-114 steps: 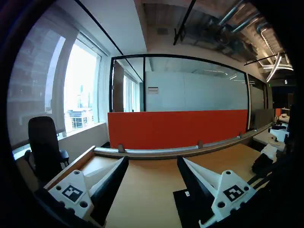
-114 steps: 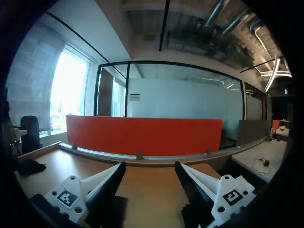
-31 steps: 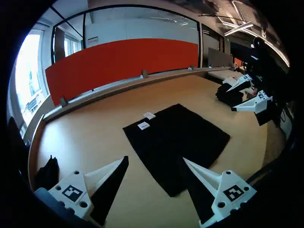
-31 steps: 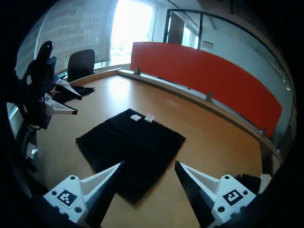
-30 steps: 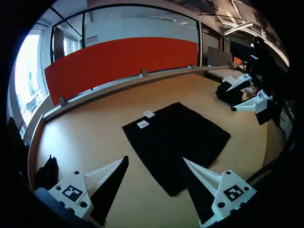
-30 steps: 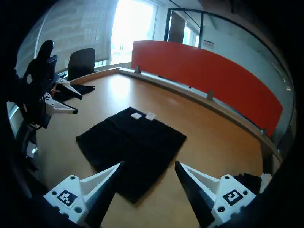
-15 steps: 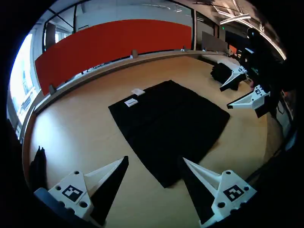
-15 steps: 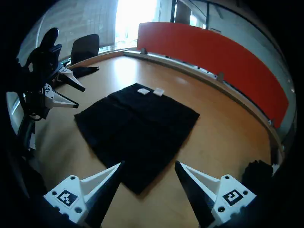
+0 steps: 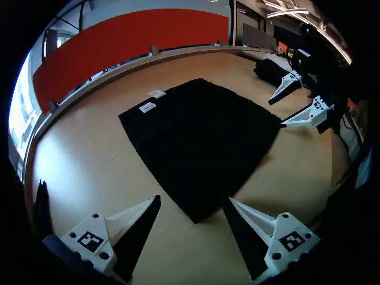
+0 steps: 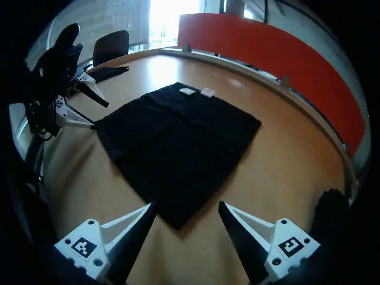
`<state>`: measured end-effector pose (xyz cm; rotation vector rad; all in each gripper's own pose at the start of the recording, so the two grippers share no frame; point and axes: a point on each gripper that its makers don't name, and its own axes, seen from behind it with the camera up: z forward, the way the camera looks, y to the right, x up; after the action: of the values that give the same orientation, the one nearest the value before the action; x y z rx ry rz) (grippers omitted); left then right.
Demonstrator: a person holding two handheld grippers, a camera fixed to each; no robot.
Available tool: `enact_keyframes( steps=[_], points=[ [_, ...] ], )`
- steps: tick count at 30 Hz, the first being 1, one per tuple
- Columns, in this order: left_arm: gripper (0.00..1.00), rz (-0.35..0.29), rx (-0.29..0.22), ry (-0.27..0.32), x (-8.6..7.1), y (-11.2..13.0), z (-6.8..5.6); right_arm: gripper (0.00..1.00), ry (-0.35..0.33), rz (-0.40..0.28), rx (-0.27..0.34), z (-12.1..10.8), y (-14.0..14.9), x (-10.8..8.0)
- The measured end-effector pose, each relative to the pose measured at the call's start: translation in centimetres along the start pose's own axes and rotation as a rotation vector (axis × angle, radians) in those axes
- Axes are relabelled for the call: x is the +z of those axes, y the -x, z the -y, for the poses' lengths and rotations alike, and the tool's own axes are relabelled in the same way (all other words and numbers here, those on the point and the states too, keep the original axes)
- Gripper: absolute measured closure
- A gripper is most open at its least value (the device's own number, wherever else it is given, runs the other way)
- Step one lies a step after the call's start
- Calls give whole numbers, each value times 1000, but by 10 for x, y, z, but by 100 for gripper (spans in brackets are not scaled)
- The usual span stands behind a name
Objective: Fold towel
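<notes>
Closest in the left gripper view, the left gripper (image 9: pixel 190 213) has its fingers wide apart with nothing between them, sitting just over the near corner of the towel (image 9: pixel 199 137). Same deal in the right gripper view: the right gripper (image 10: pixel 187 218) is spread and empty, with another towel corner poking in between the tips. The towel's black, laid out flat on the wooden table (image 9: pixel 85 156), turned kinda diamond-wise, with faint creases across it. Two small white tags (image 9: pixel 147 107) sit at its far edge. Past that, an orange divider (image 9: pixel 128 42) runs along the table's back.
</notes>
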<state>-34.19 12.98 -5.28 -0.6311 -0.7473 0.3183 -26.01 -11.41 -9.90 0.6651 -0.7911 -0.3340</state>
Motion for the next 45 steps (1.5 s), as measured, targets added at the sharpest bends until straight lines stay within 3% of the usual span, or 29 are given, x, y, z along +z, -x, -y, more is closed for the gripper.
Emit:
enact_keyframes(
  steps=[14, 25, 37, 45],
  points=[
    [6, 60, 0, 27, 8, 13, -6, 3, -47, 32, -12, 4, 12, 4],
    [8, 72, -5, 24, 8, 13, -5, 23, -83, 40, -12, 8, 13, 6],
    [27, 74, -4, 24, 8, 14, -9, 55, -96, 43, -27, 12, 13, 3],
    [58, 79, -9, 18, 9, 14, -13, 72, -101, 46, -32, 16, 12, 1]
  ],
)
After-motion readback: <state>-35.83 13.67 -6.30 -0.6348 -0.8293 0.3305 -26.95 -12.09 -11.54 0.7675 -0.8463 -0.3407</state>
